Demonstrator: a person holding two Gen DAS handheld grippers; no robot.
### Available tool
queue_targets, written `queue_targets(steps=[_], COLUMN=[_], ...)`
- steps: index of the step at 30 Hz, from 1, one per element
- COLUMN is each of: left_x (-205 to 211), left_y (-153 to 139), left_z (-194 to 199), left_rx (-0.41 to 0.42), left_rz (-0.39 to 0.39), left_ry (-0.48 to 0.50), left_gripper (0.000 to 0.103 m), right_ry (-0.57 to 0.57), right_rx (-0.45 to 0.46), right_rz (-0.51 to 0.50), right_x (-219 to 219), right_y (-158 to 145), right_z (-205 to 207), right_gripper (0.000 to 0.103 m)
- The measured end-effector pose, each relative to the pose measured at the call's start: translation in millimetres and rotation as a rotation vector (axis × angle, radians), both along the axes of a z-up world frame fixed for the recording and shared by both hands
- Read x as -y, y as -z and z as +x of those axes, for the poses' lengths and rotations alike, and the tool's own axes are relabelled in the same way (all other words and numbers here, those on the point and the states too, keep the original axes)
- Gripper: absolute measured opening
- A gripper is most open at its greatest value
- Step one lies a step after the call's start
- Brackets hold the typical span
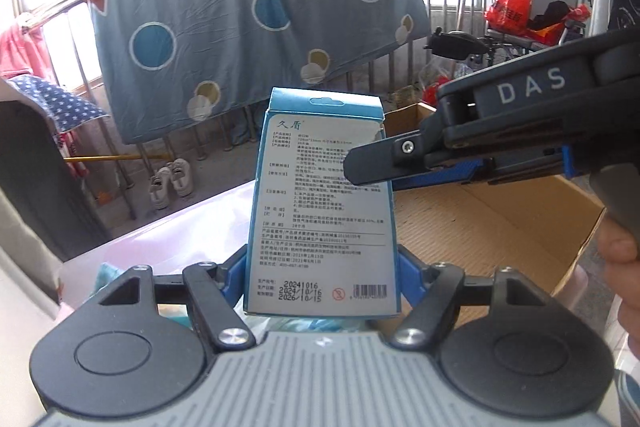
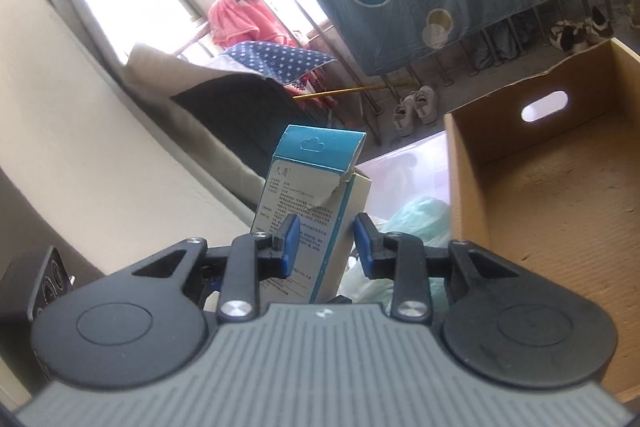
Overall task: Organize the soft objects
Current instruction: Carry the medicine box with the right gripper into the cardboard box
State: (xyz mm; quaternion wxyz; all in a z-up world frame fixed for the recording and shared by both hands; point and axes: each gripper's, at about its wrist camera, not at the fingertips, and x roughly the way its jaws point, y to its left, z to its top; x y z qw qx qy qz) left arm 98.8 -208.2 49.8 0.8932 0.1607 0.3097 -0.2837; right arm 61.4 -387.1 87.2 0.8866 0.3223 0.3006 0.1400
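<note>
A blue and white carton [image 1: 322,203] with printed text and a torn top flap is held upright in the air. My left gripper [image 1: 322,267] is shut on its lower sides. My right gripper [image 2: 326,243] reaches in from the right in the left wrist view [image 1: 370,163]. Its blue pads [image 2: 290,243] stand either side of the carton's upper part [image 2: 316,187], a little apart from it. An open cardboard box [image 2: 560,195] lies right of the carton, and its inside is bare. It also shows in the left wrist view [image 1: 500,223].
Pale green soft bags [image 2: 420,219] lie on a pink-covered surface [image 1: 168,235] below the carton. A blue dotted quilt [image 1: 248,35] hangs on a railing behind. White shoes [image 1: 172,181] stand on the floor. A dark seat [image 2: 240,115] is at the left.
</note>
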Motion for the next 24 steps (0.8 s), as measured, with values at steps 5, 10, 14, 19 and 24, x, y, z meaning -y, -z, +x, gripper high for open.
queue_targets(steps=[5, 10, 14, 19, 24], left_x=[66, 115, 137, 144, 135], left_y=[3, 23, 45, 67, 68], left_z=[51, 109, 137, 153, 154], left_rx=[-0.09, -0.18, -0.202, -0.187, -0.194], left_rz=[0.019, 0.052, 0.102, 0.175, 0.213], left_ry=[0.042, 0.023, -0.014, -0.04, -0.044], left_gripper=[0.074, 0.074, 0.074, 0.078, 0.079], right_ry=[0.071, 0.094, 0.071, 0.067, 0.114], right_rx=[-0.089, -0.182, -0.259, -0.345, -0.42], right_rz=[0.084, 0.139, 0.165, 0.171, 0.196], right_x=[74, 127, 149, 153, 160], right_y=[26, 67, 109, 165, 211], right_z=[46, 113, 174, 222, 233], right_gripper=[0.03, 0.03, 0.03, 0.03, 0.03])
